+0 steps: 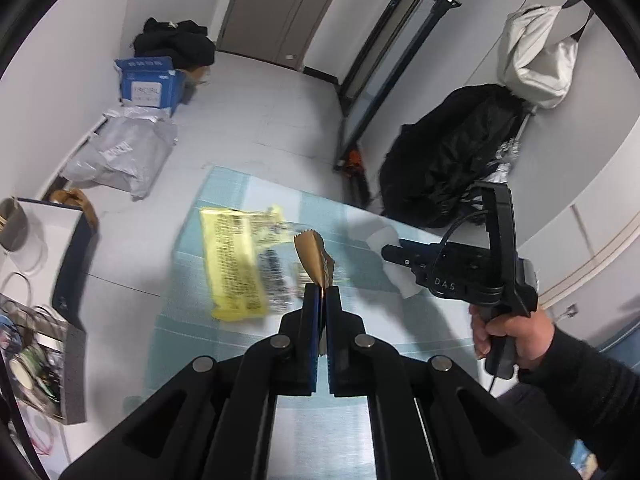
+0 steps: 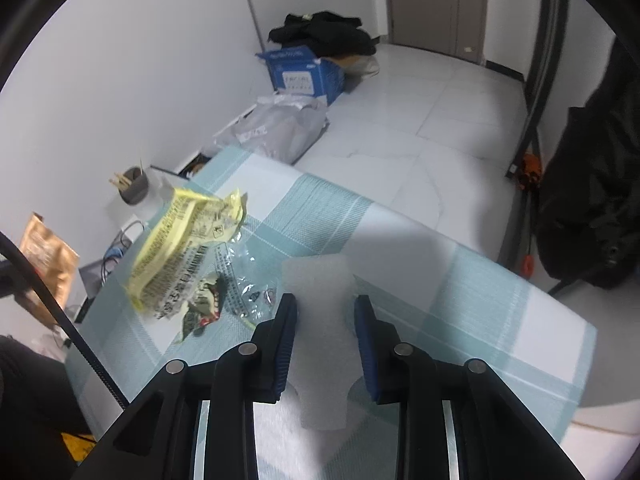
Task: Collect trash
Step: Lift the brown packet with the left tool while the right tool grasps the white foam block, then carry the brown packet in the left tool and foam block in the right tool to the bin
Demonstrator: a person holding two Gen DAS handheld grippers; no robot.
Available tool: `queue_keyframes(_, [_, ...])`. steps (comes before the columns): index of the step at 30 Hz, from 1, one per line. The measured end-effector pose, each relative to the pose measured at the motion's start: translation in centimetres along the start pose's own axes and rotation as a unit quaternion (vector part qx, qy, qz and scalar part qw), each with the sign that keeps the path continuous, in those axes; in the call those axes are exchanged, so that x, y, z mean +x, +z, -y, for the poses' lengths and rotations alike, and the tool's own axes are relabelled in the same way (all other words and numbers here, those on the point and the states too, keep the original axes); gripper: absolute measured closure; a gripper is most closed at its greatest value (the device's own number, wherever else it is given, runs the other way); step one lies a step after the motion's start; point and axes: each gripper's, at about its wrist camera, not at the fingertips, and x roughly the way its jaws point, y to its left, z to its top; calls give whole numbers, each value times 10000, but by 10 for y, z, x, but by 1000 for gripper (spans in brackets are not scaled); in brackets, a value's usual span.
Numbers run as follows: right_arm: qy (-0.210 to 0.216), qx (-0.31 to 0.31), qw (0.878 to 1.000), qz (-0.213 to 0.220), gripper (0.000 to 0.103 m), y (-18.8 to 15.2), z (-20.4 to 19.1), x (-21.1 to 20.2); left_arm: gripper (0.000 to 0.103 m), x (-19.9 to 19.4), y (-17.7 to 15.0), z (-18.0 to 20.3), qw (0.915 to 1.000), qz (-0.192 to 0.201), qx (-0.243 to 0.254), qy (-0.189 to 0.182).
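My left gripper (image 1: 322, 292) is shut on a brown serrated wrapper (image 1: 314, 258) and holds it above the checked tablecloth (image 1: 240, 184). That wrapper (image 2: 44, 260) also shows at the left edge of the right wrist view. A yellow printed wrapper (image 1: 236, 264) (image 2: 180, 236) lies on the cloth (image 2: 480, 288), with a clear plastic wrapper (image 2: 240, 276) and a small green and red one (image 2: 204, 304) beside it. My right gripper (image 2: 325, 302) (image 1: 386, 252) points down at a white foam piece (image 2: 316, 280) (image 1: 382, 236). The foam fills the gap between its blue pads (image 2: 286, 320).
A hand (image 1: 508, 332) grips the right tool. On the floor past the table stand a blue box (image 1: 150, 84), grey plastic bags (image 1: 120, 152) and a heap of black clothes (image 1: 176, 40). A black jacket (image 1: 440, 160) hangs at the right. A grey cup (image 2: 134, 190) stands left.
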Motion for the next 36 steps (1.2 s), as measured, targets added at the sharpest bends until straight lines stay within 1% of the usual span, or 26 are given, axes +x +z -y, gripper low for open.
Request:
queue_keyframes(6, [50,131,9994,323,76,-10,5,-47,103,-8,0,26,9997,97,109,-220])
queue_keyframes(14, [30,180,9962,846,76,-33,6,-121,103,-14,-7,72,9988,128,440,-198])
queue_keyframes(17, [-3,274,9939,1064,76,-42,12,-150,103,-17,-10,93,9978,144,605,-249])
queue_keyframes(22, [-114,550,9871,1499,76,-59,31,-199,103,-21,-13,133,9951,163,898,-379])
queue_keyframes(29, [-292,882,9763,1954,76,-85,64,-258,103,-16,-18,205,9881,119,1412,-605])
queue_keyframes(34, [-529,1245,9649,2253,76,-123,101,-299,103,3,-22,257,9806,-37,1817,-737])
queue_keyframes(36, [-604,1437,9607,2297,76,-139,116,-309,103,12,-25,276,9774,-113,1956,-795])
